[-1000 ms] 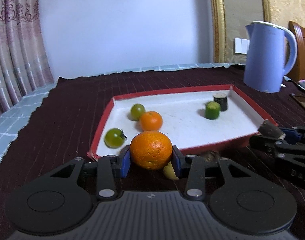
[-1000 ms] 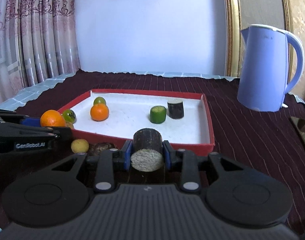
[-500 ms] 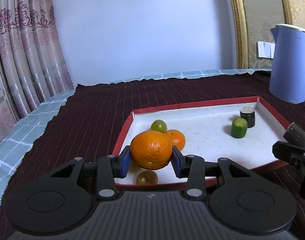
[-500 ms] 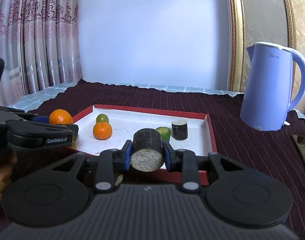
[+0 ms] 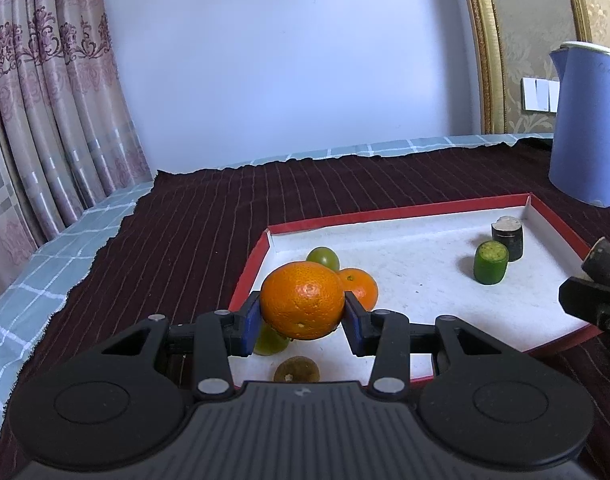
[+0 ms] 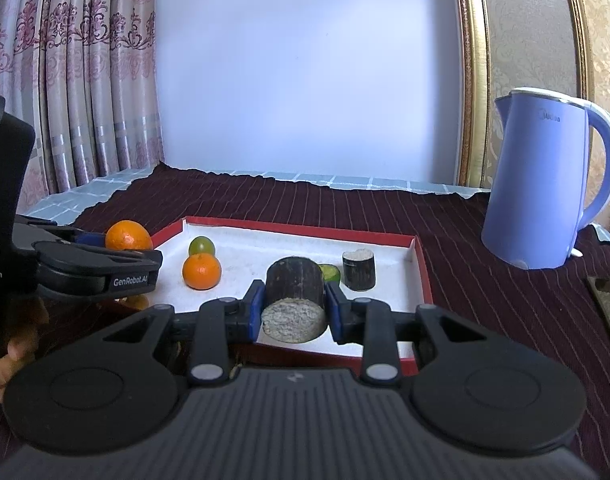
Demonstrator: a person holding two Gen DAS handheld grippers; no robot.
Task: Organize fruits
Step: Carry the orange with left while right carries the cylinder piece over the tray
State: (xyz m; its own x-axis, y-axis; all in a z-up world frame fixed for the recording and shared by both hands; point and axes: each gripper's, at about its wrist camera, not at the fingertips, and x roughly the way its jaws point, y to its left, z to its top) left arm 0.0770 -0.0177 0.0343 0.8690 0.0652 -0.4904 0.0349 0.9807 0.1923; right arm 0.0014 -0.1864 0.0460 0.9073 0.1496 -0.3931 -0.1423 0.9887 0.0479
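My left gripper (image 5: 303,320) is shut on a large orange (image 5: 303,300), held over the near left corner of the red-rimmed white tray (image 5: 397,212). In the tray lie a small orange (image 5: 359,286), a green tomato (image 5: 323,258), another green fruit (image 5: 271,340) and a brownish fruit (image 5: 297,370), the last two partly hidden under the held orange. A green cut piece (image 5: 491,262) and a dark cut piece (image 5: 507,232) stand at the far right. My right gripper (image 6: 293,312) is shut on a dark cylinder with a pale cut end (image 6: 295,300), at the tray's near edge (image 6: 297,226).
A blue kettle (image 6: 541,184) stands on the dark striped cloth to the right of the tray. A person's hand (image 6: 1,360) holds the left gripper (image 6: 97,264) at the left. Curtains hang behind at the left, and a wall lies beyond the table.
The left gripper carried the large orange from in front of the tray's near rim to above its near left corner. The right gripper kept its hold on the dark cylinder and barely moved.
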